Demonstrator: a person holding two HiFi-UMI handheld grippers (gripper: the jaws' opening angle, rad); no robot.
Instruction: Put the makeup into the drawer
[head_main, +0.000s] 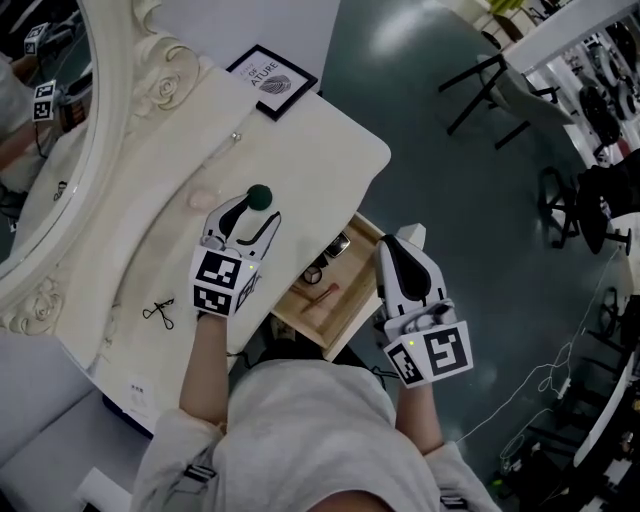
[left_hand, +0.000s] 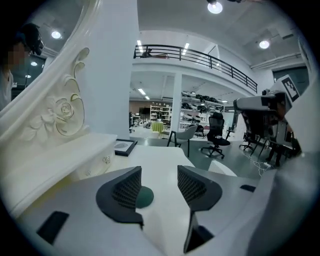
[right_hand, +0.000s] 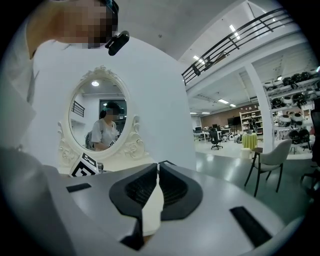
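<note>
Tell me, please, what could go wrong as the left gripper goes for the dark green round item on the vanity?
1. The dark green round item lies off centre between the jaws of the open left gripper, close to one pad; closing might nudge it away instead of pinching it.
2. The open drawer already holds several items, so a careless drop could land on them.

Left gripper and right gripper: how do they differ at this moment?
The left gripper has its jaws apart, while the right gripper has its jaws closed. The left gripper's jaws stand around a dark green round thing on the table without pressing it. The right gripper's jaws pinch what seems to be the white drawer front. Both are white with black jaws.
</note>
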